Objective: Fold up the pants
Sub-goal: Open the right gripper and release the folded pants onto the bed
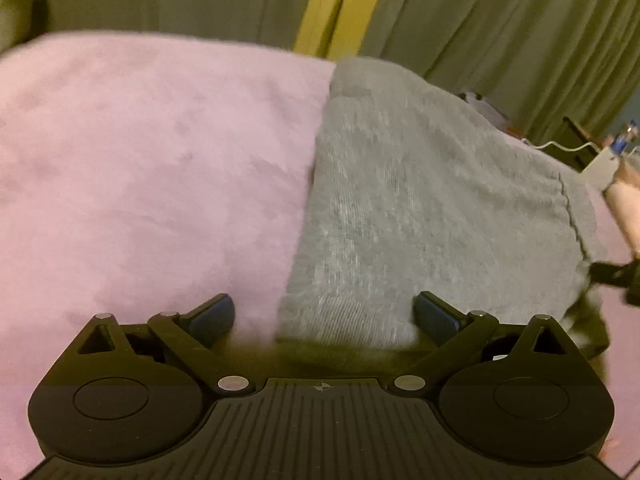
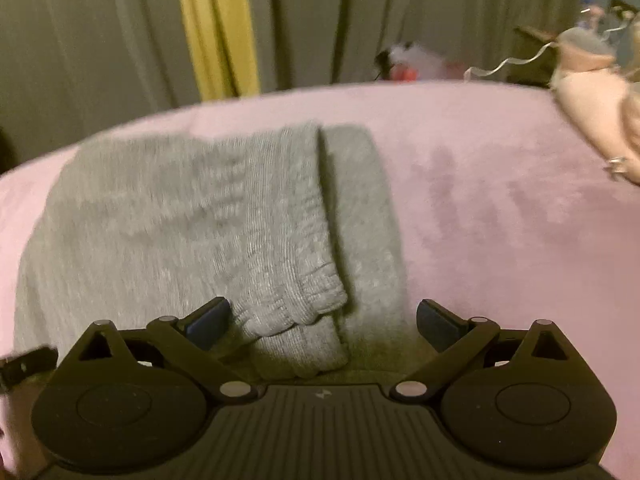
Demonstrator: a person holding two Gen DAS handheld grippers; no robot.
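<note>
1. Looking close to done: grey pants (image 1: 420,200) lie on the pink blanket (image 1: 140,160) as a compact stacked bundle, layers roughly aligned.
2. Left gripper (image 1: 324,314): jaws spread wide, nothing clamped; the bundle's near corner sits between and just ahead of them.
3. Right gripper (image 2: 324,318): jaws also wide, empty; the ribbed waistband (image 2: 296,240) end lies between them, on top of a lower layer.
4. Left to do, my guess: at most one more fold or a tidy-up.
</note>
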